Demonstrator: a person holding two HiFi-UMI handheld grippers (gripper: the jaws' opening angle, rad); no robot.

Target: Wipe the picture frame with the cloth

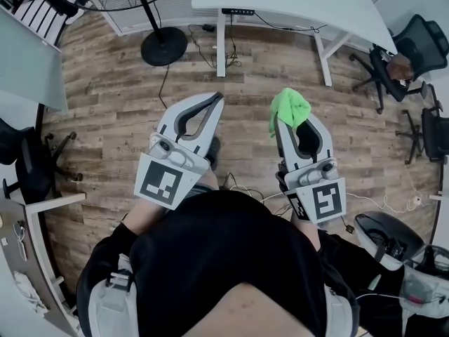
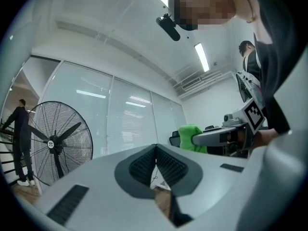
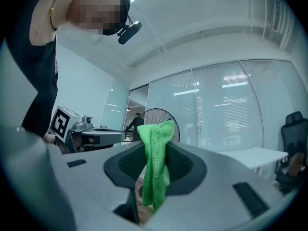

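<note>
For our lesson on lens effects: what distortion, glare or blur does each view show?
Head view: wide-angle lens bows the white desk and floorboards; even light. Left gripper view: dark round vignette, glaring ceiling light strip. Right gripper view: green cloth crisp, glass wall behind pale and hazy.

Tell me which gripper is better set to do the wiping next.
Right, probably. The right gripper is shut on the green microfibre cloth, which hangs between its jaws ready to use. The left gripper is shut with nothing between its jaws. Nothing to wipe is in view yet.
</note>
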